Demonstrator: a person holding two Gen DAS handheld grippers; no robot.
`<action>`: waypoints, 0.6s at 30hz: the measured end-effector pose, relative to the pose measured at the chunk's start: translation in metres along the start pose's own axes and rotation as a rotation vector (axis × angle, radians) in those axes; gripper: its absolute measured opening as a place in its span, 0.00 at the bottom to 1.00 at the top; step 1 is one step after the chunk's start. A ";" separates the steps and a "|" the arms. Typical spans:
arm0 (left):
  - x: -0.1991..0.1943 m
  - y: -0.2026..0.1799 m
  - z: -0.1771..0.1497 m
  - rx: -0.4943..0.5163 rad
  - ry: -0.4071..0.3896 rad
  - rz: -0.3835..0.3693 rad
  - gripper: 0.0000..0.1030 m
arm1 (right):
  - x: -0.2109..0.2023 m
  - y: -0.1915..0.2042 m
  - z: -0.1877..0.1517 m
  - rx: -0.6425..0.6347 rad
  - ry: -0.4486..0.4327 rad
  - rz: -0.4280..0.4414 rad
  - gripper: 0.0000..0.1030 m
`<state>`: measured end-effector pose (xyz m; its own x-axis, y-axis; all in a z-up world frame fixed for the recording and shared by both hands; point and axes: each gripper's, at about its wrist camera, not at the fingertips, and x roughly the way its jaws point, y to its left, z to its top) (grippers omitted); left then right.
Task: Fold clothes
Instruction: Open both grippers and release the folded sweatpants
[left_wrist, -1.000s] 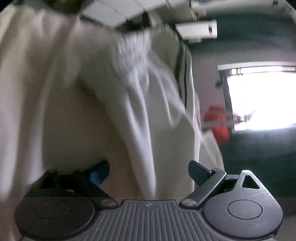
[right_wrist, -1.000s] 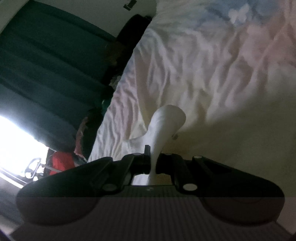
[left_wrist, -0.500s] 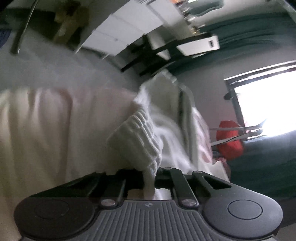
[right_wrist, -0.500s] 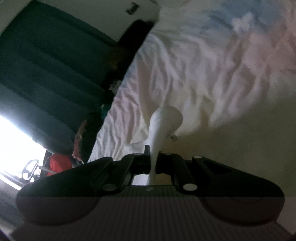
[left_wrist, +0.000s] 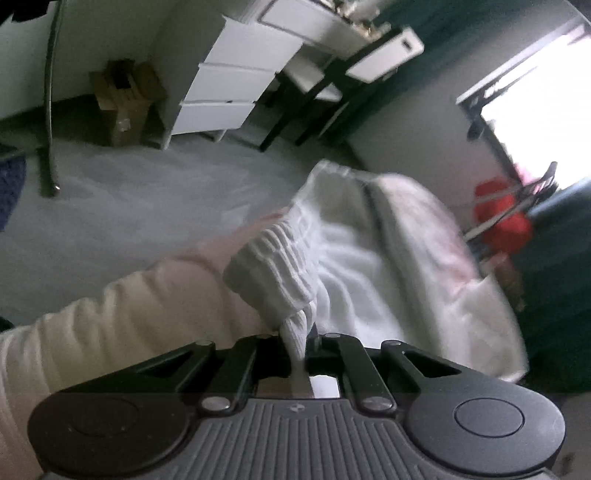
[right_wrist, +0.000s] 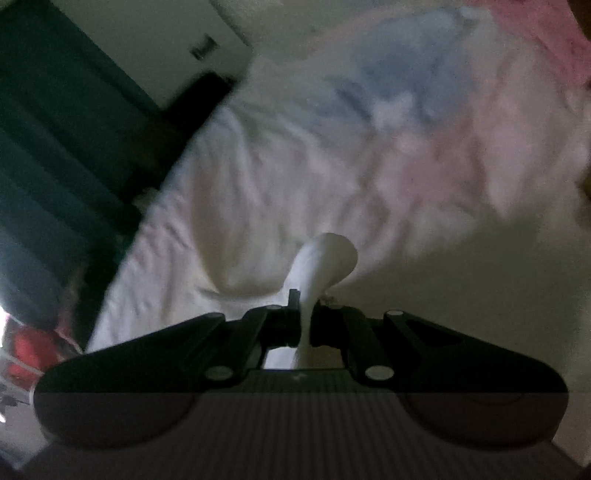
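Since both claws are clamped on the same pale garment (left_wrist: 388, 266), we judge it from how it hangs: it is soft, light knit cloth that sags and folds wherever nothing holds it. Our left gripper (left_wrist: 301, 341) has its jaws closed on the ribbed cuff (left_wrist: 273, 280), which bunches thickly just ahead of the fingers; the rest of the garment spreads away from that cuff, raised above the grey floor (left_wrist: 129, 206), with the white drawer unit (left_wrist: 236, 85) well beyond it. Our right gripper (right_wrist: 304, 325) is likewise shut on a narrow twist of white cloth (right_wrist: 325, 258), and behind that twist lies the rumpled bed sheet (right_wrist: 332, 166). Whether this twist is the other cuff or a hem we cannot tell. We think the ribbing is the best place to hold, being thicker and less likely to slide out than the smooth body fabric. Thin cloth pinched in a small wad may creep free under a tug, so we would keep the pull gentle and even, letting the garment's own slight weight draw it flat before laying it on the sheet.
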<state>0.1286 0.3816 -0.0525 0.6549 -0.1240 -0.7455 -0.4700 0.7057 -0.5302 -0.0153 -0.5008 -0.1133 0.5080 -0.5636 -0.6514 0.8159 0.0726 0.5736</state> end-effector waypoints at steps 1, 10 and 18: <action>0.003 0.002 -0.005 0.020 -0.002 0.024 0.08 | 0.003 -0.003 0.000 0.006 0.023 -0.017 0.06; -0.010 -0.036 -0.029 0.302 -0.111 0.140 0.77 | 0.008 0.012 -0.002 -0.092 0.081 -0.041 0.11; -0.045 -0.103 -0.066 0.590 -0.312 0.092 1.00 | -0.032 0.053 -0.004 -0.307 -0.124 0.067 0.83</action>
<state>0.1081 0.2683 0.0088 0.8097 0.0995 -0.5783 -0.1876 0.9777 -0.0944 0.0130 -0.4751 -0.0640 0.5410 -0.6434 -0.5416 0.8367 0.3464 0.4242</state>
